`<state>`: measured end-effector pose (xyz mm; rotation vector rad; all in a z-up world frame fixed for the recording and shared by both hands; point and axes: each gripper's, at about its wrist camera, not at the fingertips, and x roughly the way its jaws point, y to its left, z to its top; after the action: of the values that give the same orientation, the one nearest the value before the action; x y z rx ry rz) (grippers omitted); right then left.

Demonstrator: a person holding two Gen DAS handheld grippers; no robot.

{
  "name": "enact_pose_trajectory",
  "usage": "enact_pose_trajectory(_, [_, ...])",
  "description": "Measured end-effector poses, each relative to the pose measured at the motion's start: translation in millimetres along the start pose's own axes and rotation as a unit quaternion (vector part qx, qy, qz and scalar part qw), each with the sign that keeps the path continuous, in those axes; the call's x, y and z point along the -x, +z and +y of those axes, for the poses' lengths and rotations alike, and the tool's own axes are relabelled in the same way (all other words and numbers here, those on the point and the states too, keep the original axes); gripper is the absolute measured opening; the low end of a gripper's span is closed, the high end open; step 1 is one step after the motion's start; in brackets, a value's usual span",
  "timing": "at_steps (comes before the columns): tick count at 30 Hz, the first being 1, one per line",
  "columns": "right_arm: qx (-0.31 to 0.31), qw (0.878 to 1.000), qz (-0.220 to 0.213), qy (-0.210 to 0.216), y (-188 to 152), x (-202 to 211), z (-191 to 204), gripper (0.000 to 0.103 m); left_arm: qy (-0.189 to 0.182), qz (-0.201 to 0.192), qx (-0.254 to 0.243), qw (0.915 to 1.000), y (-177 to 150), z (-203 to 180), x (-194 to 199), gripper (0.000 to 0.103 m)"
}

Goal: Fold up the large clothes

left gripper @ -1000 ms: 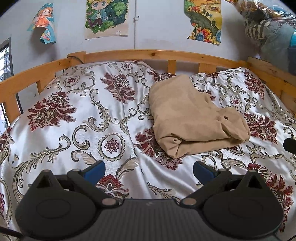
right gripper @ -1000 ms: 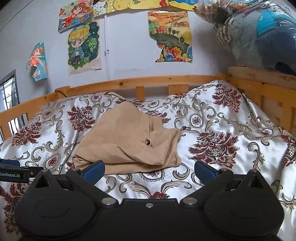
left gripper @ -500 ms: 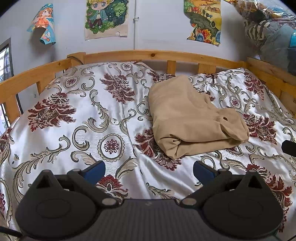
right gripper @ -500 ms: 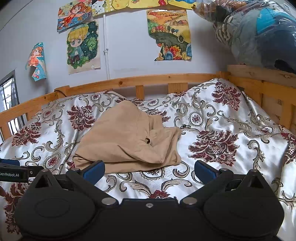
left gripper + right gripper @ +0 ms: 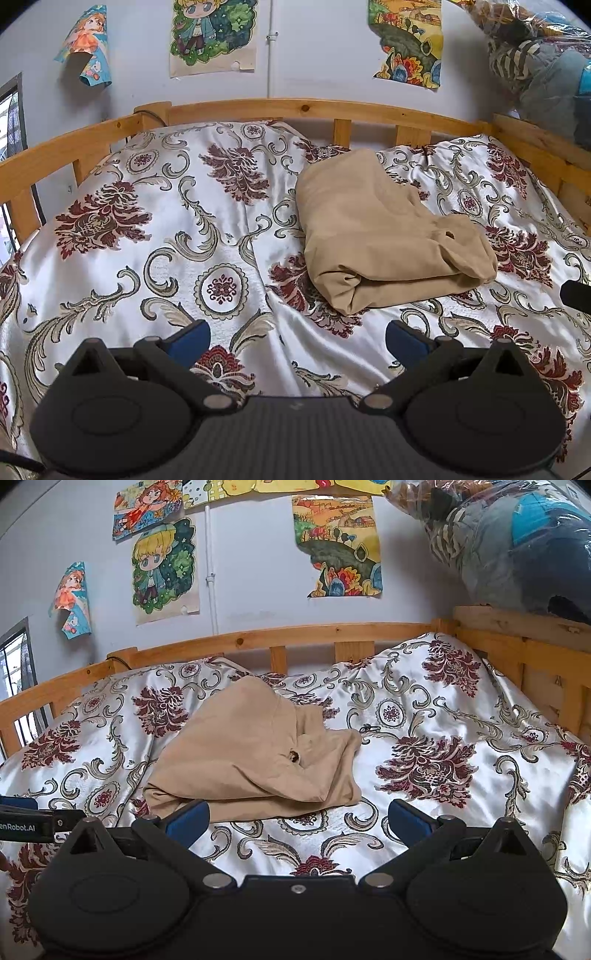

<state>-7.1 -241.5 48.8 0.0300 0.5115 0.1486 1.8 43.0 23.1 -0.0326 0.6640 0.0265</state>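
The folded tan garment [image 5: 384,236] hides its own lower layers and the bedspread [image 5: 155,236] under it, and the small dark spot on its top fold [image 5: 294,756] is too small to tell whether it is a button or a hole. In the left wrist view only a dark tip of the right claw [image 5: 576,297] shows at the right edge, and in the right wrist view the left claw [image 5: 33,821] is cut off at the left edge, its printed label only partly readable. The bagged bundle [image 5: 517,542] on the bed frame [image 5: 517,627] runs past the top right corner, its contents blurred behind plastic, and the window [image 5: 16,672] is cropped at the left.
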Motion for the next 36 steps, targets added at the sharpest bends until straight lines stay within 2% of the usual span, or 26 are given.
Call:
enact_pose_trajectory(20, [0.0, 1.0, 0.003, -0.001, -3.1, -1.8, 0.2, 0.102, 0.004, 0.001, 0.005, 1.0, -2.8, -1.5, 0.4, 0.102])
enact_pose_trajectory(33, [0.0, 1.0, 0.005, -0.001, -2.2, -2.4, -0.8, 0.102, -0.008, 0.009, 0.004, 0.9999, -1.6, -4.9, 2.2, 0.102])
enact_pose_trajectory(36, [0.0, 1.0, 0.005, -0.001, -2.5, -2.3, -1.0, 0.102, 0.005, 0.005, -0.004, 1.0, -2.3, -7.7, 3.5, 0.102])
